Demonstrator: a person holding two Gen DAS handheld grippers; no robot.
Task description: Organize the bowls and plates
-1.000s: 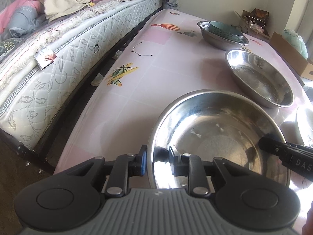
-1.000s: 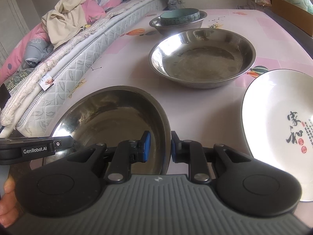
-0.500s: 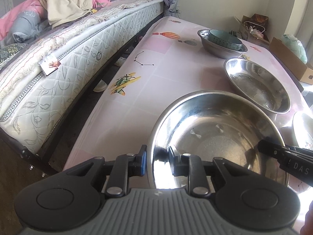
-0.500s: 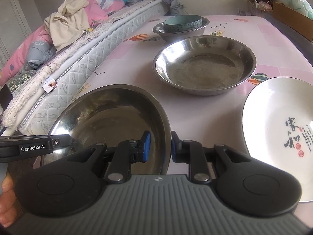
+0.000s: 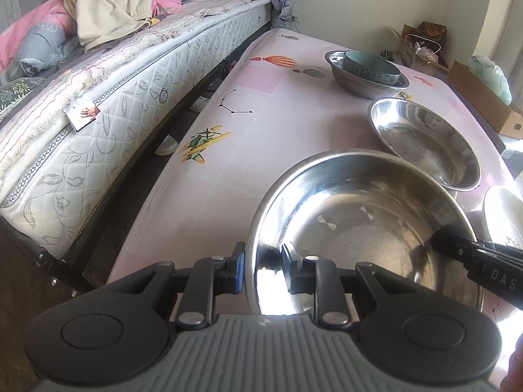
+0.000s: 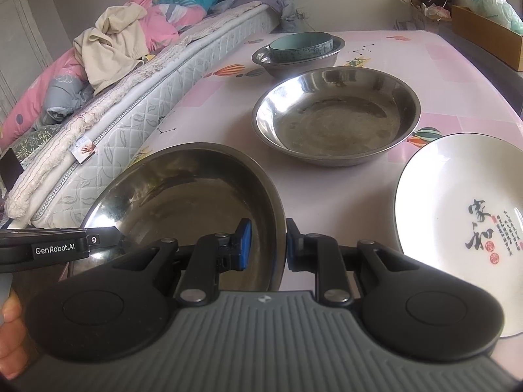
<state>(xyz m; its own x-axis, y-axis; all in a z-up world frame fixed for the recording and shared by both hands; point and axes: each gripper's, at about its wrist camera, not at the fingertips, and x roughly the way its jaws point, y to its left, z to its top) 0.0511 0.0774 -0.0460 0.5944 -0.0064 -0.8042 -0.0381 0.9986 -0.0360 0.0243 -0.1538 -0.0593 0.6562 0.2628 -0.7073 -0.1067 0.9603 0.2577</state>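
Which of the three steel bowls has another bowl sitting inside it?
The farthest steel bowl, which holds a teal bowl. The middle steel bowl and the nearest one, gripped by both grippers, hold nothing.

A table [image 6: 434,65] covered in a pale pink patterned cloth, printed with hot-air balloons, a small aeroplane and constellation lines, runs alongside a mattress. At its far end sits a steel bowl [image 6: 304,62] with a teal ceramic bowl [image 6: 300,45] nested inside it. Nearer stands a wide shallow steel basin [image 6: 336,116], empty. To the right of it lies a white plate [image 6: 457,225] bearing black brush characters and red seals. Nearest the cameras is a large steel basin [image 5: 356,225]; whether it rests on the cloth cannot be told.
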